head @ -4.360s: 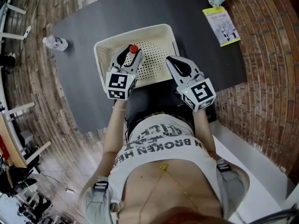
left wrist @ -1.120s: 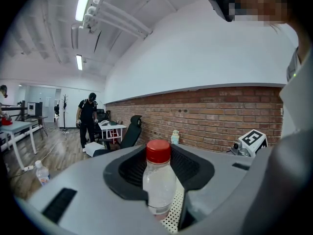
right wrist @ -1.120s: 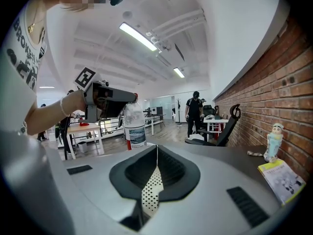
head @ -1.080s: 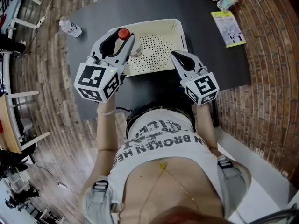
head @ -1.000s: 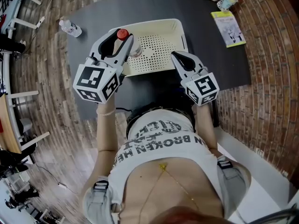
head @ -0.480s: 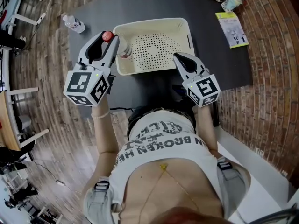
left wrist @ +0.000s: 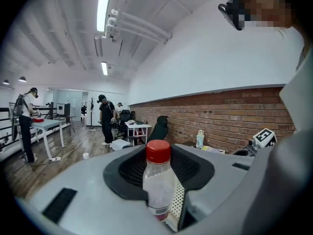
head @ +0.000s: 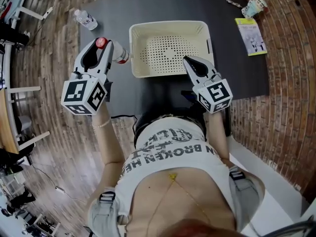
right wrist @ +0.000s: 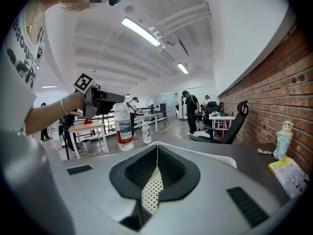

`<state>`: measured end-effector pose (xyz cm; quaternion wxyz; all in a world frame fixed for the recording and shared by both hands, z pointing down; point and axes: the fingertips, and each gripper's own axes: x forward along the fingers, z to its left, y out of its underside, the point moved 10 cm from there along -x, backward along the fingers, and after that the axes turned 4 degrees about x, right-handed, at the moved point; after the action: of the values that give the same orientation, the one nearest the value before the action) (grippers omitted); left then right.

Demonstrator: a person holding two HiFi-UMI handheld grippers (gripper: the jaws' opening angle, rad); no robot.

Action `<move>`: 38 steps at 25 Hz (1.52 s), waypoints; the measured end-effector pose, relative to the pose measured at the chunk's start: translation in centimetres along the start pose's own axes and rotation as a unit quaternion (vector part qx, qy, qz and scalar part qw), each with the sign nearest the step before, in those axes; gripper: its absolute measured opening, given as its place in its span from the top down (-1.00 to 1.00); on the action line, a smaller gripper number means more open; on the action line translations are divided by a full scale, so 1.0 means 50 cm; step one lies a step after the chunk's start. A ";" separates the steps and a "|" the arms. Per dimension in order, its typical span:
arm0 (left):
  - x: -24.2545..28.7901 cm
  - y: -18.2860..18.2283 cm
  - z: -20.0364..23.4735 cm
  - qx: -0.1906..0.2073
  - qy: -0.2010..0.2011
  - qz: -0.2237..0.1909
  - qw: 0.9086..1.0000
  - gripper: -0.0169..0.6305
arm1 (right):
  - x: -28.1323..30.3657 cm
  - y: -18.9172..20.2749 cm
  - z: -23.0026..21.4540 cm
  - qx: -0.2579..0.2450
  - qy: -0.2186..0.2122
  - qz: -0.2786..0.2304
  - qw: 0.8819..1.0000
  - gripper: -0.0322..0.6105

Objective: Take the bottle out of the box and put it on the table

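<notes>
1. Fingers [head: 105, 58] of your left gripper [head: 103, 46] clamp bottle [head: 117, 56] below cap; bottle just left of box [head: 168, 24], outside it.
2. Your right gripper [head: 190, 60]: fingers pressed together, nothing between, at box's near right corner.

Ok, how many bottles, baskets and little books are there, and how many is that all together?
Bottles: 2, a red-capped bottle in the left gripper and a small bottle on the table.
Baskets: 1, the white basket.
Booklets: 1, the yellow-green booklet.
Total: 4.
</notes>
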<state>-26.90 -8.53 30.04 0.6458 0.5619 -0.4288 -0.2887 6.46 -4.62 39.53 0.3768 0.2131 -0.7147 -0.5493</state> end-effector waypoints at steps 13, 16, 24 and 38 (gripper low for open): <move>-0.039 0.026 0.065 -0.011 -0.026 0.007 1.000 0.49 | 0.040 -0.013 0.021 -0.004 -0.005 0.003 1.000 0.87; -0.039 0.028 0.070 -0.012 -0.023 0.008 1.000 0.49 | 0.044 -0.013 0.023 -0.005 -0.003 0.005 1.000 0.87; -0.036 0.038 0.077 -0.017 -0.019 0.010 1.000 0.49 | 0.049 -0.015 0.026 -0.006 -0.002 0.008 1.000 0.87; -0.032 0.060 0.086 -0.019 -0.018 0.020 0.999 0.49 | 0.056 -0.014 0.028 -0.005 -0.001 0.012 1.000 0.87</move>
<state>-31.78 -8.61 32.58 0.6541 0.5354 -0.4460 -0.2942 3.57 -5.97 39.56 0.3842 0.2020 -0.7145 -0.5487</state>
